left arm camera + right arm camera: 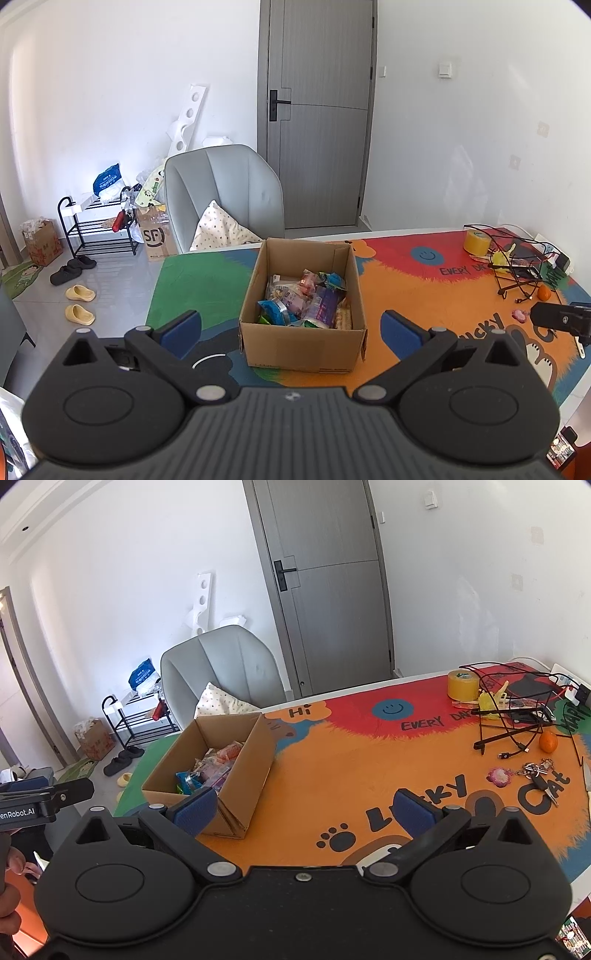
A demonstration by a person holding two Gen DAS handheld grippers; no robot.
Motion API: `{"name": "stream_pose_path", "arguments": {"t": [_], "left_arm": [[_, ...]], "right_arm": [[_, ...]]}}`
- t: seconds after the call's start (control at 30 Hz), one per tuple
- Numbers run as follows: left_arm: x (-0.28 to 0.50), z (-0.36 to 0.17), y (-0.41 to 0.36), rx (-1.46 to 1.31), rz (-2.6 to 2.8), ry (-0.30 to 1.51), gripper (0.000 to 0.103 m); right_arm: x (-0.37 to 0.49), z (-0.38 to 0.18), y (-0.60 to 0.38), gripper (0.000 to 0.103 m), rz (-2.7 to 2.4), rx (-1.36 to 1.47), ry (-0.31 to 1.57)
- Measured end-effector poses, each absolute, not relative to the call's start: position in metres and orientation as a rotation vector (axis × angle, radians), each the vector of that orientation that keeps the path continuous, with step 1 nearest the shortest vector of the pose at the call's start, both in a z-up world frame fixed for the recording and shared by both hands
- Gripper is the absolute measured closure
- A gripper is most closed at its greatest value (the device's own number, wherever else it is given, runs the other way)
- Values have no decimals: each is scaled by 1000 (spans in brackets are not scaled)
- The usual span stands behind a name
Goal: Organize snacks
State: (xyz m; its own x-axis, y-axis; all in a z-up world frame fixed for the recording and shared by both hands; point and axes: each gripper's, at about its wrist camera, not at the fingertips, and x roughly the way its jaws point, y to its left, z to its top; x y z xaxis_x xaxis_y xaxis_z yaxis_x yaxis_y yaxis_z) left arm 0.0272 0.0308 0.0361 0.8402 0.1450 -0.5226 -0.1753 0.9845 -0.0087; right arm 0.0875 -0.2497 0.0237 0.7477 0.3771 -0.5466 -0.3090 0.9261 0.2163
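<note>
**Snack box dead ahead of the left tool, off to the left of the right**

Left wrist view: the left tool (291,330) is spread wide and holds nothing, its two blue pads (181,330) standing apart on either side of the cardboard box (301,349). The box sits on the colourful mat (424,295) that covers the table, straight in front of this tool and centred between its fingers, flaps open upward. Inside lies a loose heap of snack packets (306,301), blue, purple, pink and green wrappers piled without order. The box's long axis runs away from the camera, toward the grey chair (225,192) behind the table. At the right edge a dark part of the right tool (561,319) shows.

Right wrist view: the right tool (304,810) is also wide and empty. Here the cardboard box (236,790) lies ahead and to the left, its near corner just beyond the left pad (195,810), while the bare orange mat (351,760) fills the space straight ahead. The snack packets (210,770) are only partly seen over the box wall. Further right, well apart from the box, are a roll of yellow tape (462,684), a tangle of cables (517,716), an orange (547,741) and keys (537,771).

By my judgement the left tool is the better placed: it needs only to go forward and down into the box, whereas the right must first swing left.
</note>
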Motion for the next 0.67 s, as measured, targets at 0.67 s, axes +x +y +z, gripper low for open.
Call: {"name": "stream_pose_path", "arguments": {"t": [0.67], "left_arm": [[28, 35, 32, -56, 167, 547, 0]], "right_arm": [[86, 22, -248, 0, 382, 114, 626]]}}
